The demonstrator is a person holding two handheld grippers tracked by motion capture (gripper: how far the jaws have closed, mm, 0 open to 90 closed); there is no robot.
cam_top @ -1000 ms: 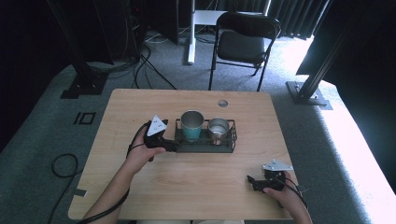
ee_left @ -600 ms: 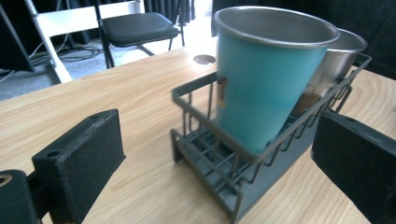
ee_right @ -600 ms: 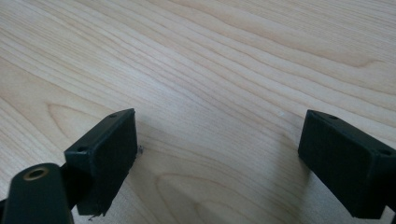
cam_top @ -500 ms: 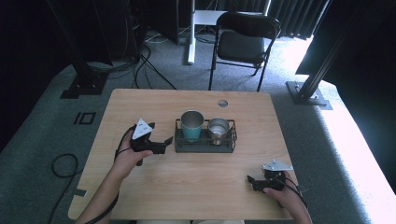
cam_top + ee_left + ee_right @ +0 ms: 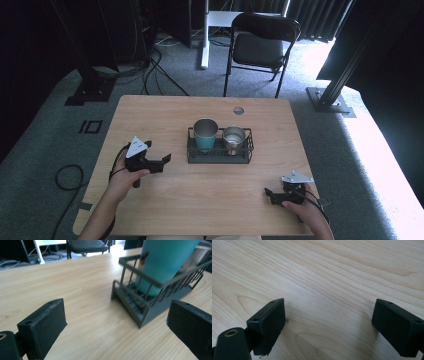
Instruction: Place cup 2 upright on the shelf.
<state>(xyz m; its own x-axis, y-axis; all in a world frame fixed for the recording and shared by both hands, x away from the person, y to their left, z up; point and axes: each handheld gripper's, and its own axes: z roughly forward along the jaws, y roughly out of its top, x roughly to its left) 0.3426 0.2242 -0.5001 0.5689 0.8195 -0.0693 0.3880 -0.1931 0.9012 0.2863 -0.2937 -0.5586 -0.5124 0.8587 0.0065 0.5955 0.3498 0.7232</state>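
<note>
The left gripper (image 5: 164, 161) is hovering low over the counter (image 5: 165, 115), just left of the rack (image 5: 219, 155), with its jaws spread wide and holding nothing. It is pointing toward the rack's near-left corner but is not touching it. In the left gripper view, the wire rack (image 5: 140, 302) is sitting just ahead between the 2 open jaws, and the teal cup (image 5: 165, 262) is standing upright inside it against the bars.

From the high view, the rack is resting near the middle of the counter with 2 cups in it: the teal cup (image 5: 205, 133) in the left half and a steel cup (image 5: 233, 138) in the right half, both upright, side by side.

The right gripper (image 5: 270, 192) is lying near the counter's near-right corner, well apart from the rack, with a hand (image 5: 302, 210) on it. In the right gripper view its jaws are gaping wide over bare wood (image 5: 332, 277), gripping nothing.

A black chair (image 5: 262, 42) is standing on the floor beyond the counter's far edge.
</note>
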